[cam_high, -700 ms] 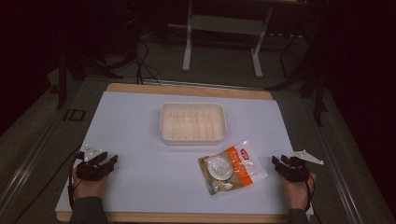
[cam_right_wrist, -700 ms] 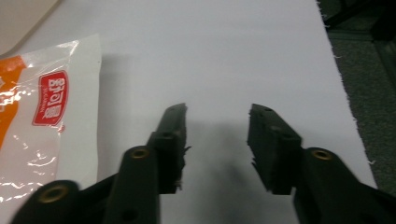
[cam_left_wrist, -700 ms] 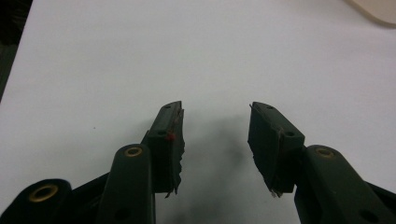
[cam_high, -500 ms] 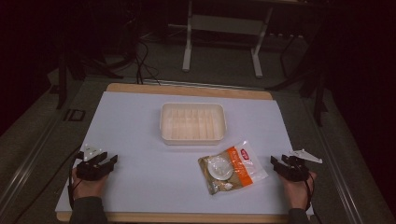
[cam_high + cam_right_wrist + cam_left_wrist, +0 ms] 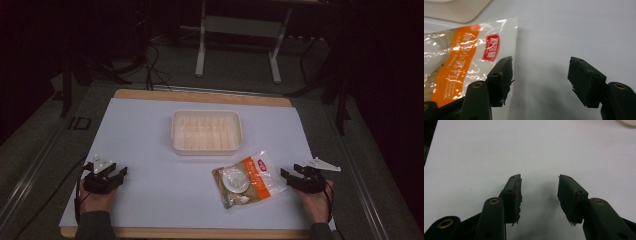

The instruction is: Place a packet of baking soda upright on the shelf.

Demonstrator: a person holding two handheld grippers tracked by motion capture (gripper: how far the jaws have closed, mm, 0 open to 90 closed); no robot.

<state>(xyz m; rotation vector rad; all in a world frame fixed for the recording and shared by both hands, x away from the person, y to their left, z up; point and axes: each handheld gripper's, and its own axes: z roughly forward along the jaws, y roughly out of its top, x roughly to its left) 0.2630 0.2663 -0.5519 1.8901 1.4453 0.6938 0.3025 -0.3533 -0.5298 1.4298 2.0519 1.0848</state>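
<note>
A clear snack packet with an orange band and a red label lies flat on the white table sheet, front right of centre. My right gripper rests on the sheet just right of the packet, jaws open and pointing at it. In the right gripper view the packet lies beside and under the left jaw, and nothing is between the jaws of the gripper. My left gripper rests at the front left, open and empty; the left gripper view has bare sheet between the jaws of that gripper.
A shallow cream plastic tray with a ribbed floor stands empty at the middle of the table. The white sheet covers a wooden tabletop. Stand legs and cables lie on the dark floor beyond the far edge.
The right gripper has edged slightly left toward the packet. The left gripper and the packet have stayed where they were.
</note>
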